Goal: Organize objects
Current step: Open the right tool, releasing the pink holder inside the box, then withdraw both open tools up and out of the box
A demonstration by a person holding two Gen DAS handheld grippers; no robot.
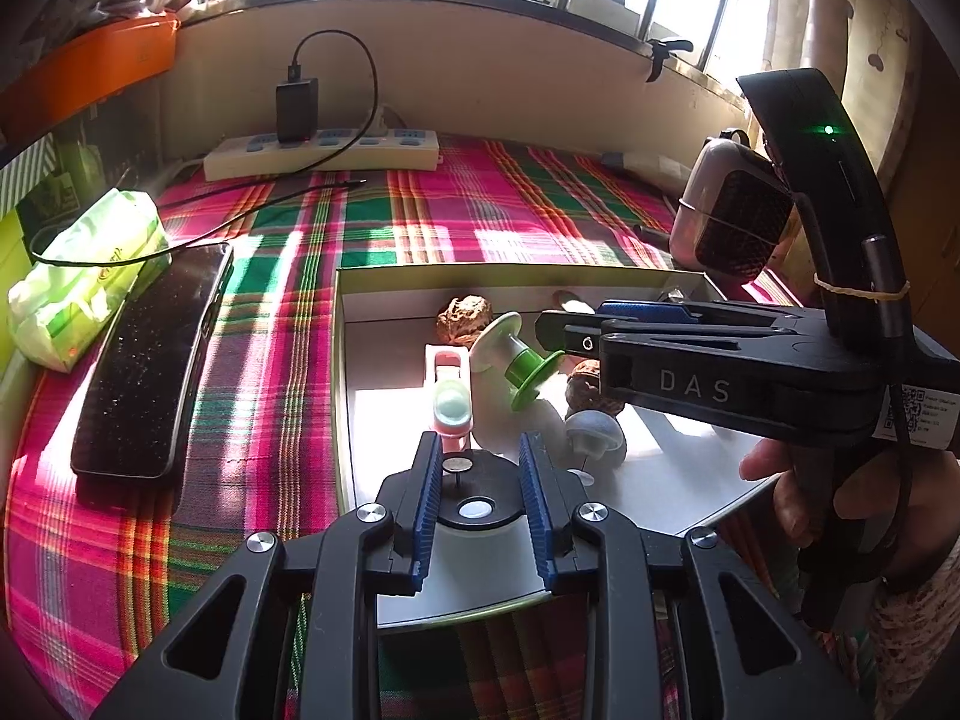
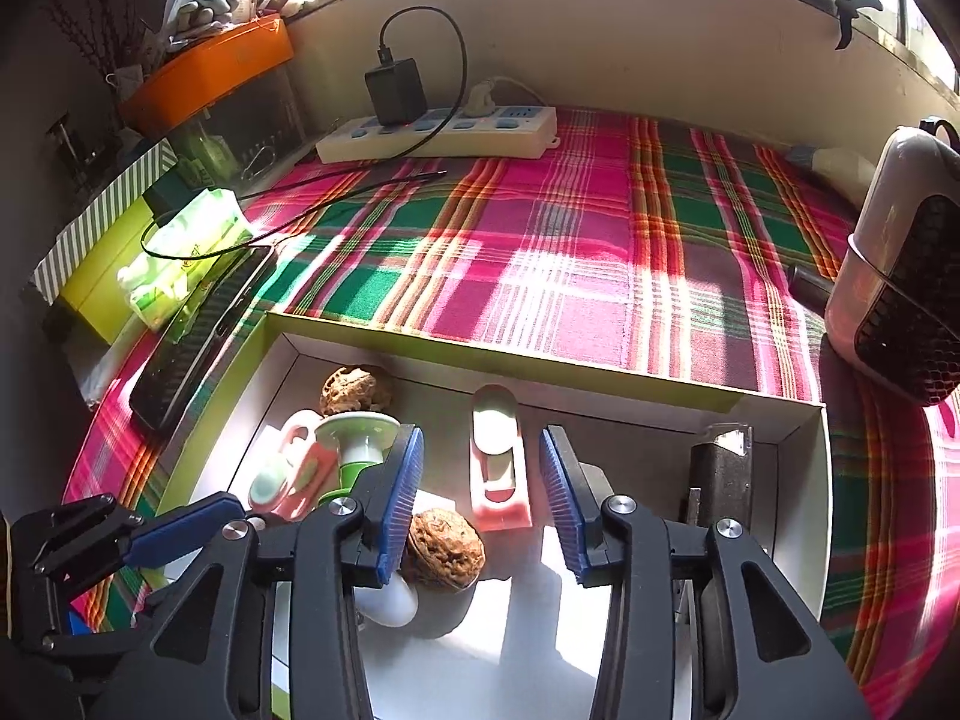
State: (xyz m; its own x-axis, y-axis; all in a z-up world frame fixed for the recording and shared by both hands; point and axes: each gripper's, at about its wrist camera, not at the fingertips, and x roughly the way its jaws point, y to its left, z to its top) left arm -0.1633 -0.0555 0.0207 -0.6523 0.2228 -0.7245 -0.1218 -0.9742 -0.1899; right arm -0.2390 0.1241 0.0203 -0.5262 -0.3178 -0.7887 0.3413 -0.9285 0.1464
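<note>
Left wrist view, left gripper [image 1: 480, 480]: jaws partly open, nothing pressed between the pads; a small pin with a round head [image 1: 457, 466] stands in the gap.
Left wrist view, box [image 1: 339, 384]: shallow white tray on the plaid cloth [image 1: 270, 312]; holds a walnut [image 1: 462, 319], a green-and-white spool [image 1: 516, 360] and a pink clip [image 1: 449, 402].
Left wrist view, right gripper [image 1: 555, 333]: reaches in from the right, over the tray.
Right wrist view, right gripper [image 2: 480, 498]: jaws apart, holding nothing; no earlier picture to compare.
Right wrist view, second pink clip [image 2: 499, 468]: lies on the tray floor beyond the open pads, untouched.
Right wrist view, near walnut [image 2: 444, 549]: beside the left pad, apparently clear of it.
Handling, judged: clip light, rigid, smooth plastic; take across its long flat sides. Walnuts hard, round, liable to roll.
</note>
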